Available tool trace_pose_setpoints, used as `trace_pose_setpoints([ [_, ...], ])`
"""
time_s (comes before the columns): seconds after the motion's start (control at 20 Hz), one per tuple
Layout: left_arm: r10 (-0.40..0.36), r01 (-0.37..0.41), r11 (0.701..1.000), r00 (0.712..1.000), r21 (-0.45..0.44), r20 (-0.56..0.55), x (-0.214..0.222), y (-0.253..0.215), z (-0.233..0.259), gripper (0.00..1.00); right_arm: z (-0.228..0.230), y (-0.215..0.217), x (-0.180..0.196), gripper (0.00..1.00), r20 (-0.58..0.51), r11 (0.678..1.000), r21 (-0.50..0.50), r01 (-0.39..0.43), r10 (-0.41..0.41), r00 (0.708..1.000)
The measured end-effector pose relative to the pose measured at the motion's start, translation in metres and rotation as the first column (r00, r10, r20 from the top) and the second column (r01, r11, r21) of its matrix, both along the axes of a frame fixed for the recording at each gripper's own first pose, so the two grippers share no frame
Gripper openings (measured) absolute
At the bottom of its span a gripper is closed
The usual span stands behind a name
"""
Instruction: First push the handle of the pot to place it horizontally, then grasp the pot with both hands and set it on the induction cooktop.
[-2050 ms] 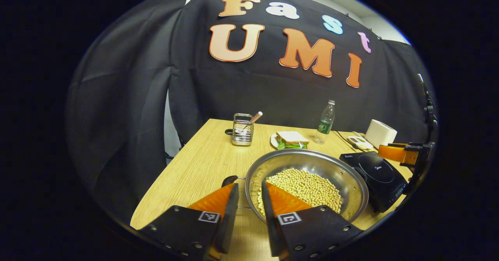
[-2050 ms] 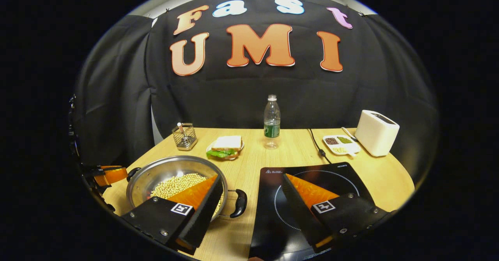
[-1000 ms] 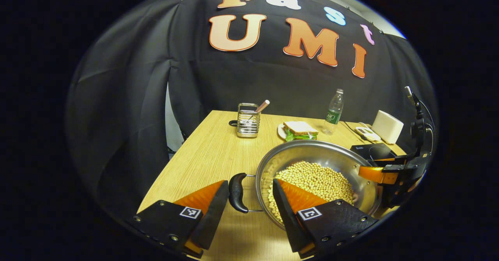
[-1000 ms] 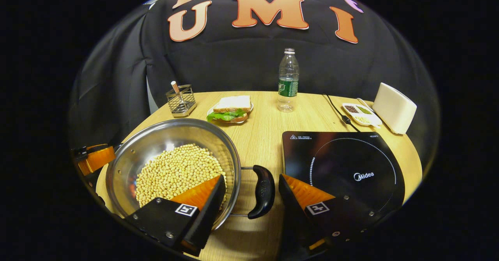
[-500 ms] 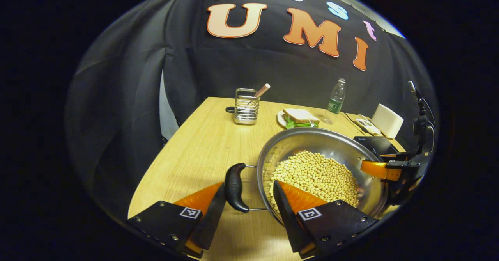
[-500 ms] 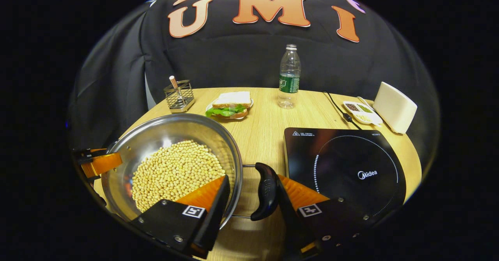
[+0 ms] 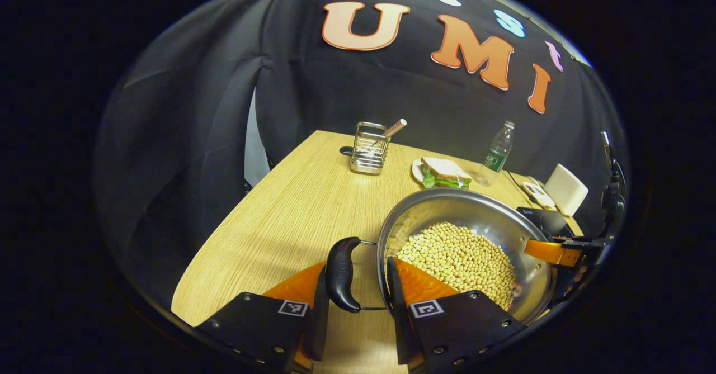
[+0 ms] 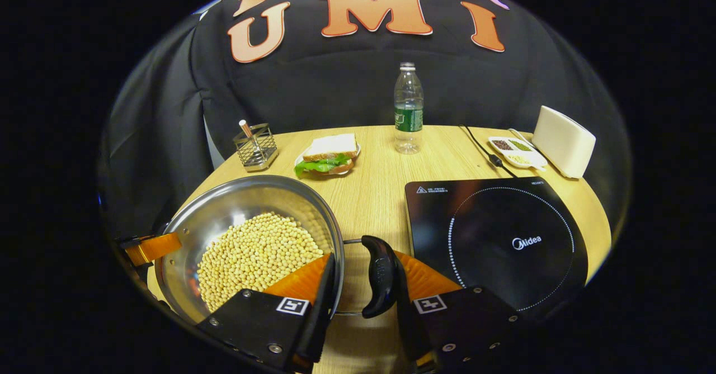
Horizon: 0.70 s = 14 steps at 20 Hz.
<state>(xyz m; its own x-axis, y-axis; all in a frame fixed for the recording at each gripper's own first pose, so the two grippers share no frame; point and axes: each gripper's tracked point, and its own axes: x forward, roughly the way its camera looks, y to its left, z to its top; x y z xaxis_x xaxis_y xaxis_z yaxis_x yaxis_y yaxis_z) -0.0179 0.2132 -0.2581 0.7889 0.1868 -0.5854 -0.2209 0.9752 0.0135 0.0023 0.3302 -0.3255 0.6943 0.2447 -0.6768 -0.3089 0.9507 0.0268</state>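
Observation:
A steel pot full of pale beans sits on the wooden table, left of the black induction cooktop. Its two black handles lie left and right. My right gripper is shut on the right handle, one finger inside the rim, the other outside the handle. In the left gripper view my left gripper clamps the left handle the same way, against the pot. The right gripper shows at the pot's far side, with the cooktop behind it.
Along the back of the table stand a wire holder, a sandwich on a plate, a water bottle, a small divided dish and a white toaster. A cable runs to the cooktop.
Both grippers came down onto the pot's handles and narrowed from open until they closed on them. The pot has stayed in place on the table.

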Motion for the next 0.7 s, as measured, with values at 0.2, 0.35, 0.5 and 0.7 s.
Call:
trace_pose_setpoints([
  [0.2, -0.018, 0.014, 0.998, 0.997, 0.056, 0.081, -0.001, -0.020, 0.043, 0.51, 0.032, -0.013, -0.002, 0.53, 0.052, 0.998, 0.057, 0.000, -0.003, 0.999],
  [0.35, -0.049, 0.042, 0.997, 0.994, 0.072, 0.099, 0.002, -0.042, 0.059, 0.49, 0.052, -0.028, -0.007, 0.53, 0.070, 0.997, 0.075, 0.013, -0.019, 0.997],
  [0.5, -0.068, 0.064, 0.997, 0.993, 0.049, 0.093, 0.004, -0.068, 0.063, 0.50, 0.063, -0.051, -0.007, 0.49, 0.082, 0.996, 0.084, 0.034, -0.041, 0.996],
  [0.7, -0.097, 0.096, 0.995, 0.991, 0.012, 0.093, 0.013, -0.107, 0.061, 0.52, 0.069, -0.091, -0.003, 0.53, 0.088, 0.993, 0.097, 0.074, -0.082, 0.993],
])
